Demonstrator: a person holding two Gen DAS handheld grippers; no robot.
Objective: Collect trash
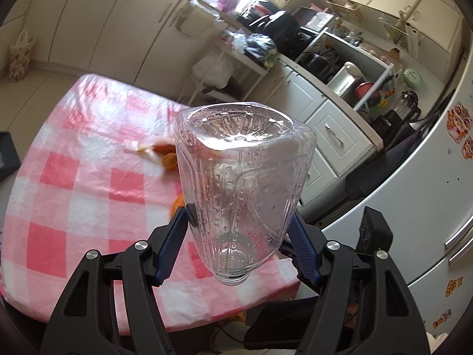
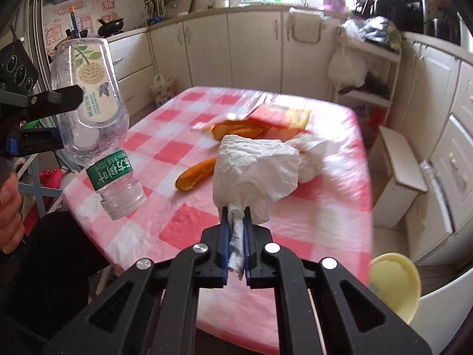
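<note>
My left gripper [image 1: 241, 219] is shut on an empty clear plastic bottle [image 1: 244, 171], held neck-down above the near edge of the pink checked table [image 1: 88, 195]. The same bottle [image 2: 97, 124], with a green label, shows at the left of the right wrist view, in the left gripper [image 2: 44, 118]. My right gripper [image 2: 236, 213] is shut on a crumpled white tissue [image 2: 254, 171], lifted above the table [image 2: 325, 207]. On the table lie orange peels [image 2: 196, 174], another white tissue [image 2: 310, 159] and a red-and-yellow wrapper [image 2: 280, 118]. Peels [image 1: 165, 155] also show behind the bottle.
A pale yellow bin [image 2: 394, 284] stands low at the right, beside the table. A white step stool [image 2: 402, 171] is on the floor at the right. Kitchen cabinets [image 2: 236, 50] and a white fridge [image 1: 428, 207] surround the table.
</note>
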